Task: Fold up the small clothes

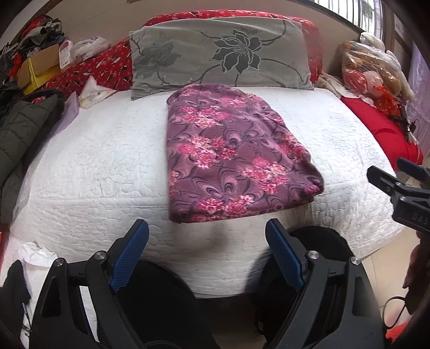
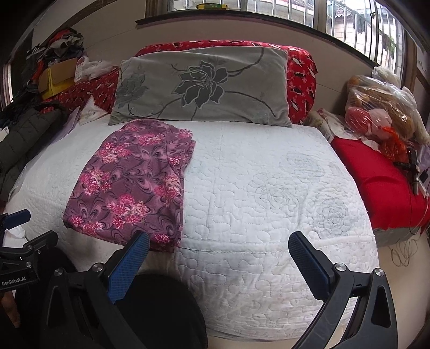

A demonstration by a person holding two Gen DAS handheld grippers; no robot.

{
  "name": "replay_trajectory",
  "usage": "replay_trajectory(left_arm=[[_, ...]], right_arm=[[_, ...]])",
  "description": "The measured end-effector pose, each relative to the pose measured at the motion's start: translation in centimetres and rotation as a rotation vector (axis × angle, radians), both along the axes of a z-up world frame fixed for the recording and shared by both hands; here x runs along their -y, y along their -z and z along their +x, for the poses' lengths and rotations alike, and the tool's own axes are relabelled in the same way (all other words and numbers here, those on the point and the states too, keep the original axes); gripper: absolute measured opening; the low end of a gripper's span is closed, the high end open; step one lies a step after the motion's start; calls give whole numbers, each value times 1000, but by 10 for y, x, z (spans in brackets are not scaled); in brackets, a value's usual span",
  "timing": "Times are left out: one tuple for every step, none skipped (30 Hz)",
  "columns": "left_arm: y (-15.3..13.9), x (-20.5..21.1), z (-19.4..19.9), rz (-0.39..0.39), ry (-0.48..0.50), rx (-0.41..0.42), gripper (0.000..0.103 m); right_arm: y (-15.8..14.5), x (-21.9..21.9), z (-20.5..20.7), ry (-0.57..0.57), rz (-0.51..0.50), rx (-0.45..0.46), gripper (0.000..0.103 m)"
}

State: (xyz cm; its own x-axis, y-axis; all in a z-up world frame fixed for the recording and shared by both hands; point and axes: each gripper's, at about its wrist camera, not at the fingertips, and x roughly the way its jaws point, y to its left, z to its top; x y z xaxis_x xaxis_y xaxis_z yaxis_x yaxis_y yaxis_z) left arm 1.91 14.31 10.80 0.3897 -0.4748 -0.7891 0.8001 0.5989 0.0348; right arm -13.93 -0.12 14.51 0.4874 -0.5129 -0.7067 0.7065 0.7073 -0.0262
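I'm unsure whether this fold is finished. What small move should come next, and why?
Probably bring the left gripper forward to the purple floral garment's near edge. Both grippers are open and empty; the garment lies long on the white quilt, likely needing another fold.

1. We are seeing soft daylight coming in through the barred window (image 2: 349,24) behind the bed, which is blowing out to near white.
2. The white quilt (image 1: 107,161) is reading bright and even, showing no harsh glare.
3. A soft shadow is falling on the quilt's front edge.
4. Fisheye distortion is bending both views, and dark vignetting is closing off the corners.
5. Edges are softening slightly; centres are staying sharp.
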Motion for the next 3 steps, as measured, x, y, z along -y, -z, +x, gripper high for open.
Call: replay_trajectory(left_arm=[[-1, 0, -2, -4, 2, -2, 89], [-1, 1, -3, -6, 5, -1, 89], [-1, 1, -4, -6, 8, 1, 89]], right_arm=[[0, 1, 0, 4, 3, 0, 103], [1, 2, -1, 6, 6, 0, 103], [1, 3, -1, 9, 8, 0, 103]])
